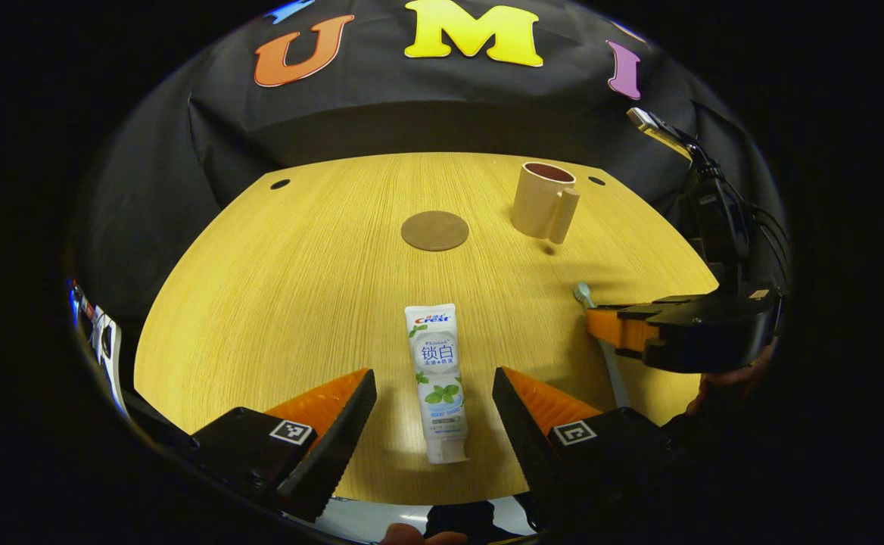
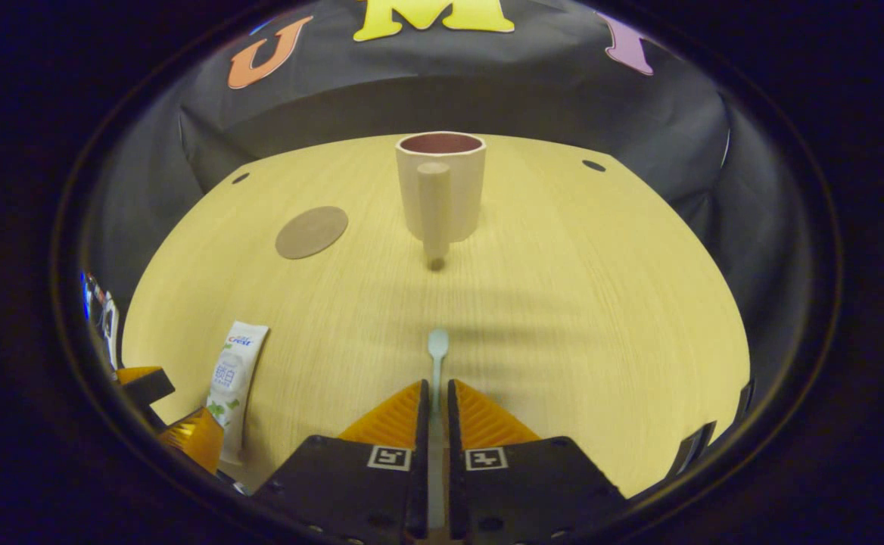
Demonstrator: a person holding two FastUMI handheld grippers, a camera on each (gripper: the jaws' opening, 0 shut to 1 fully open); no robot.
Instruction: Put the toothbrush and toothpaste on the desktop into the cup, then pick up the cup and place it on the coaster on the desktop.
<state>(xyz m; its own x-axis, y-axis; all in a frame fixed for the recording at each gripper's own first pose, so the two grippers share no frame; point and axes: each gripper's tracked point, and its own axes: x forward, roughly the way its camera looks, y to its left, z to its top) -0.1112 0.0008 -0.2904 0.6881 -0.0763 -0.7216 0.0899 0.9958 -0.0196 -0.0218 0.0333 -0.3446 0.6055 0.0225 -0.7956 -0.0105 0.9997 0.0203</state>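
Over on the left, the left gripper (image 1: 434, 401) hangs low over the worktop (image 1: 275, 303) with its fingers spread wide apart, and the toothpaste (image 1: 437, 378) lies flat right between them, cap end nearest the gripper, touched by neither finger. That looks like a line-up for a grab across the tube's width, the tube running lengthwise down the gap.

Ahead of those fingers, farther out, sits the round coaster (image 1: 434, 230), bare and waiting for the cup.

Moving right: the cup (image 2: 440, 185) stands upright well beyond the right gripper's fingertips, nothing visible inside it from here, handle turned back toward that gripper. Its mouth is open to the top, so both items can drop in from above.

And the right gripper (image 2: 435, 401) — fingers drawn together, clamped on the toothbrush (image 2: 437, 352) handle! The brush head pokes out forward past the fingertips, pointing straight at the cup. Held along the fingers like that, I'd judge it's set up to be carried forward and tipped into the cup. Whether it's off the worktop, I can't tell.
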